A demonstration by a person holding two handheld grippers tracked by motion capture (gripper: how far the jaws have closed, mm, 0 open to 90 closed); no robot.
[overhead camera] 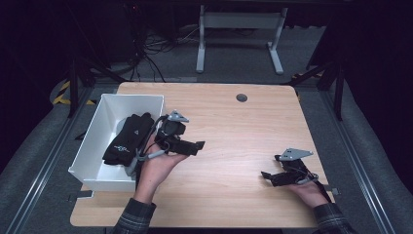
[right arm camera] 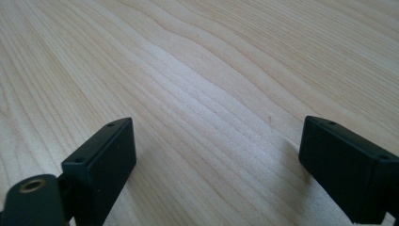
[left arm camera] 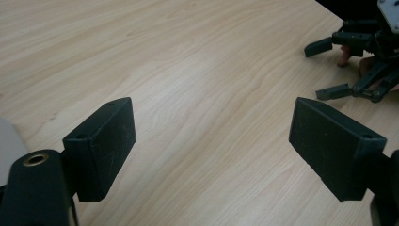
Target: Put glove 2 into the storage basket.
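White bin (overhead camera: 92, 146): rectangular, smooth hard walls, sitting at the table's left edge with its near corner overhanging slightly. Inside it lies a pair of black gloves (overhead camera: 129, 139), soft matte fabric with a small pale logo, heaped lengthwise against the right wall.

Left gripper (overhead camera: 192, 146): held just right of the bin's right wall, above the wood, pointing toward table centre. Its jaws stand wide apart with nothing between them; in the left gripper view the blocky black pads (left arm camera: 101, 146) frame bare board. The gloves sit just behind it, not touched.

Table (overhead camera: 234, 126): pale wood-grain laminate, flat, rounded corners, a dark round grommet (overhead camera: 241, 97) near the far edge. The middle span between the two grippers is open board.

Right gripper (overhead camera: 272, 176): low over the near right part, well clear of the right edge, grey three-cornered plate on top. Jaws spread wide, holding nothing; wood grain shows between them.
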